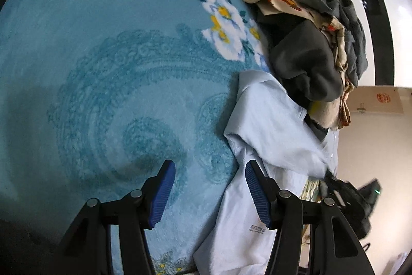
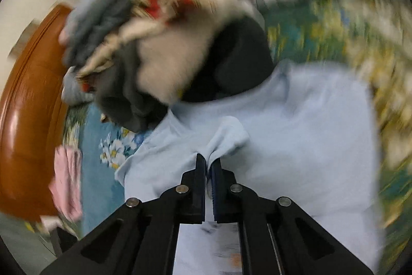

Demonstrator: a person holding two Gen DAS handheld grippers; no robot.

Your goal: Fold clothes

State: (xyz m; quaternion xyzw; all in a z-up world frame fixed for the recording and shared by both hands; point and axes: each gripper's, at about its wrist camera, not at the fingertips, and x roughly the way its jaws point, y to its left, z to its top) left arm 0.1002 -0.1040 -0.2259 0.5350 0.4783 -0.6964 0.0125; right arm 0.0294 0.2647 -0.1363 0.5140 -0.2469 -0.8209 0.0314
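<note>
Pale-blue cotton bunches between the shut pads of the right hand-held gripper (image 2: 209, 166); the left hand-held gripper (image 1: 209, 193) gapes empty. Soft and limp, the shirt (image 1: 270, 125) sprawls on the blanket (image 1: 103, 43) beside the clothes pile (image 1: 309, 43); hems grip best.

A pale blue shirt (image 2: 296, 125) of smooth matt cloth lies on a fuzzy teal blanket (image 1: 103, 56), beside a pile of clothes (image 1: 316, 48) in soft fleecy cloth, while the headboard (image 2: 28, 115) at left is glossy varnished wood.
</note>
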